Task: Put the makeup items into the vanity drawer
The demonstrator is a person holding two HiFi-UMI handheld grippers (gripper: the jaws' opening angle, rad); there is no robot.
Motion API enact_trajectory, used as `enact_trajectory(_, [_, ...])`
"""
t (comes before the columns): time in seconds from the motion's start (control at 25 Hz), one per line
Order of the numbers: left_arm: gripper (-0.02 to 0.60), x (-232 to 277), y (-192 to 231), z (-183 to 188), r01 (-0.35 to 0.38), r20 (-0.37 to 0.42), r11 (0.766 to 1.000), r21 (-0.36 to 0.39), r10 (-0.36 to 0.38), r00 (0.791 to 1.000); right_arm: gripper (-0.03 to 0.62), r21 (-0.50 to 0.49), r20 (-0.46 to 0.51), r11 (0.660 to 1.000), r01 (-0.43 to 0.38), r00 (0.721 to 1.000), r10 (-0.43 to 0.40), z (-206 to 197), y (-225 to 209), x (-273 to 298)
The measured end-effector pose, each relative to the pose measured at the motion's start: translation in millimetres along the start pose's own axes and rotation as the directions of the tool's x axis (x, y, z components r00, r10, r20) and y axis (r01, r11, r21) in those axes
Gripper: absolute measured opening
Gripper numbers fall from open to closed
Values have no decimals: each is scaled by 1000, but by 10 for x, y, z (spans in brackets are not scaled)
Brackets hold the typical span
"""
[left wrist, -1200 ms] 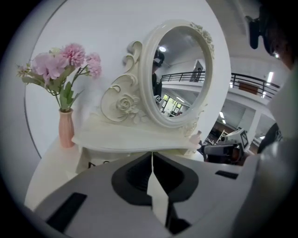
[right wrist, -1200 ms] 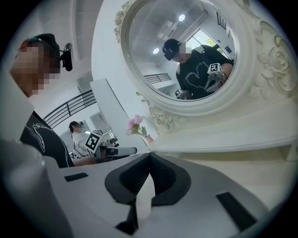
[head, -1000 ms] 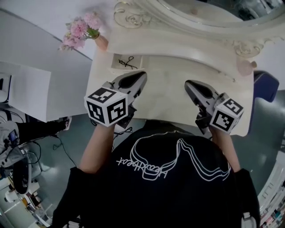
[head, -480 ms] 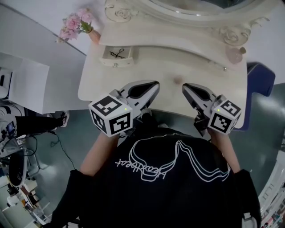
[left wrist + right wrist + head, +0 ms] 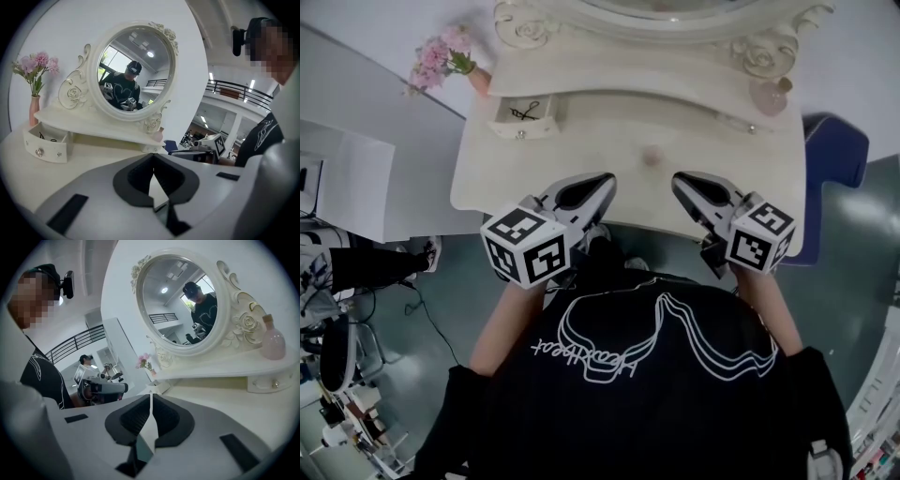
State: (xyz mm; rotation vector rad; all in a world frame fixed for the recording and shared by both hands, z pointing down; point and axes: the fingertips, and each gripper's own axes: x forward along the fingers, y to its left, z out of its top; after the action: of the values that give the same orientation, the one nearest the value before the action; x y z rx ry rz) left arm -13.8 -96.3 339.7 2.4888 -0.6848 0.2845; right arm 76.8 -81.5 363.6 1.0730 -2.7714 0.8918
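Note:
The cream vanity (image 5: 581, 164) has a small left drawer (image 5: 523, 117) pulled open, with a thin black item lying inside; the drawer (image 5: 46, 147) also shows in the left gripper view. My left gripper (image 5: 605, 180) hovers over the table's front edge, shut and empty, its tips (image 5: 153, 157) pointing toward the mirror. My right gripper (image 5: 679, 180) hovers beside it at the same edge. Its jaws (image 5: 150, 394) are just starting to open, tips still together, nothing between them. A pink perfume bottle (image 5: 766, 97) stands on the right shelf.
A round ornate mirror (image 5: 133, 70) rises at the back. Pink flowers in a vase (image 5: 441, 61) stand at the far left corner. The small right drawer (image 5: 269, 383) is closed. A blue chair (image 5: 834, 150) sits to the right of the vanity. Grey floor lies below.
Both grippers have drawn back from over the tabletop to its front edge, away from the open drawer. The vanity now sits farther off in the head view.

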Motion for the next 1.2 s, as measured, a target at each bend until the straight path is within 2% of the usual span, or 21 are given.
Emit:
enact_trajectory(0.24, [6,64,76,-49,-48,-7,999,7,48,999,32,-34,-1,999,-4,1000,4,29,-127,37])
enact_trajectory(0.44, [6,97,110,-76,-55,-14,998,-10,55,998,95,-75,-40,997,21,999,-24,-113,-427,171])
enact_trajectory(0.56, [6,73,173,-104,-78,-18,997,-14,78,997,147,-152,-93,987,43,994,-58,-247,-583,302])
enact_trajectory(0.72, [6,31,267,-117,-107,-16,994,-28,106,994,203,-303,-188,950,71,973,-132,-435,-800,508])
enact_trajectory(0.84, [6,-10,352,-123,-128,-12,991,-43,127,992,233,-373,-242,925,73,955,-173,-572,-929,657])
enact_trajectory(1.2, [6,-115,537,-218,-182,-21,980,-79,181,983,219,-439,-330,896,63,916,-226,-832,-1162,898])
